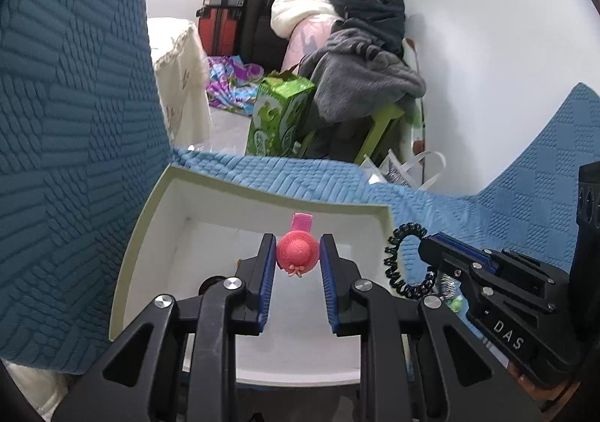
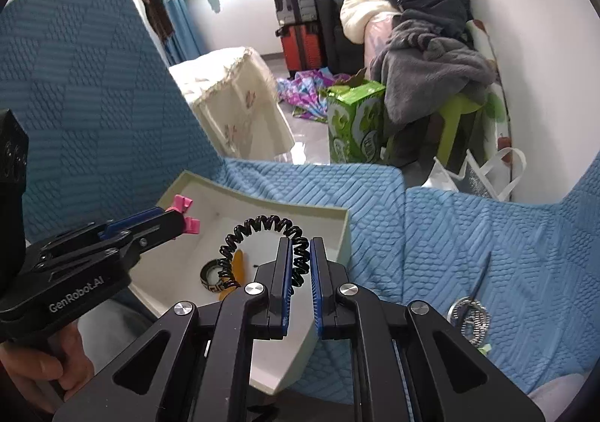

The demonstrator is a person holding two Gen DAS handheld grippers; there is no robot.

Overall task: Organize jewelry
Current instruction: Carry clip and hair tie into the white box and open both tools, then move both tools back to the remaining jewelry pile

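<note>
The left tongs [image 1: 297, 253] grip a pink clip [image 1: 298, 255] over the white box [image 1: 150, 234] on the blue cover [image 1: 75, 122], while to the right the right tongs [image 1: 425, 247] hold a black coil tie [image 1: 397, 257].

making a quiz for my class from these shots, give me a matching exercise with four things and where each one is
Things:
1. pink clip
2. black coil tie
3. patterned ring
4. silver chain

Places:
A. lying on the blue cover, outside the box
B. between the left gripper's fingers, over the box
C. on the box floor
D. pinched in the right gripper

Pairs: 1-B, 2-D, 3-C, 4-A
</note>
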